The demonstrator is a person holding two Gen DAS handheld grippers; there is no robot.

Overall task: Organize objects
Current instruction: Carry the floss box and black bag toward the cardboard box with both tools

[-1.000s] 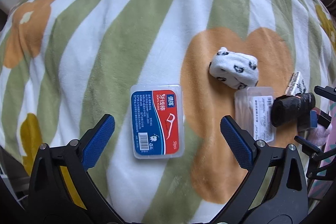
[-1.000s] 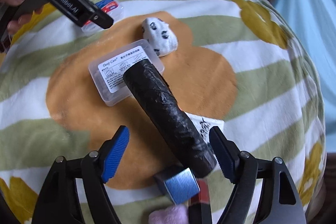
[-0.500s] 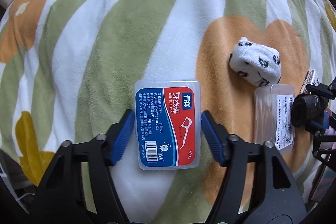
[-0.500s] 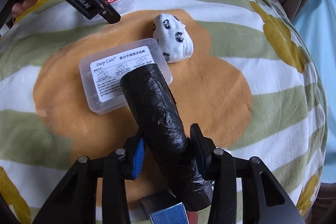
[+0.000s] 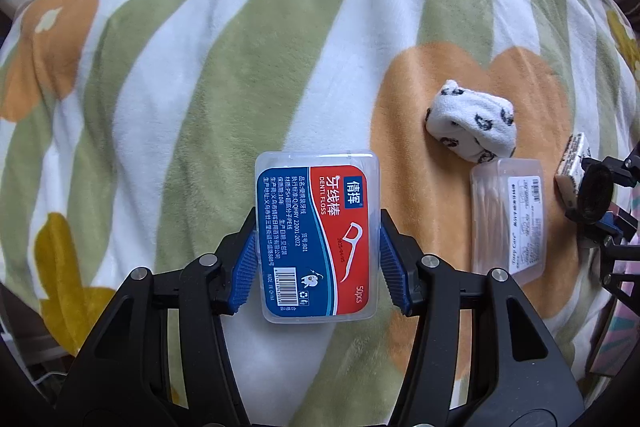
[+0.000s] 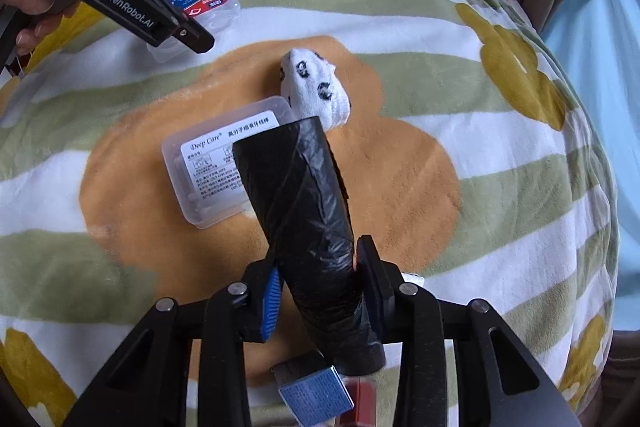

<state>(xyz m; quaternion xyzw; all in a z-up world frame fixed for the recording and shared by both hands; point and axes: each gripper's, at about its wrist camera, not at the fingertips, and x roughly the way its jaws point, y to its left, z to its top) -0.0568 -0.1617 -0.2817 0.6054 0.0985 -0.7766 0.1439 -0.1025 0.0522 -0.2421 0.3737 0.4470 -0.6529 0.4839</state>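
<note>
My left gripper (image 5: 318,259) is shut on a clear dental floss box (image 5: 316,239) with a red and blue label, its blue pads pressed on both long sides. The box also shows in the right wrist view (image 6: 208,5), held by the left gripper (image 6: 192,35). My right gripper (image 6: 318,287) is shut on a black roll of bin bags (image 6: 304,227), which points forward over a clear swab box (image 6: 212,167). In the left wrist view the roll (image 5: 596,195) shows end-on at the right edge, beside the swab box (image 5: 508,219).
A rolled white sock with black prints (image 5: 472,127) (image 6: 316,91) lies beyond the swab box on the striped flower blanket (image 5: 240,67). A small printed packet (image 5: 574,157) lies by the roll. A blue box (image 6: 316,391) sits below my right gripper.
Both grippers have closed: the left onto the floss box, the right onto the black roll. The roll's far end has lifted and now covers more of the swab box.
</note>
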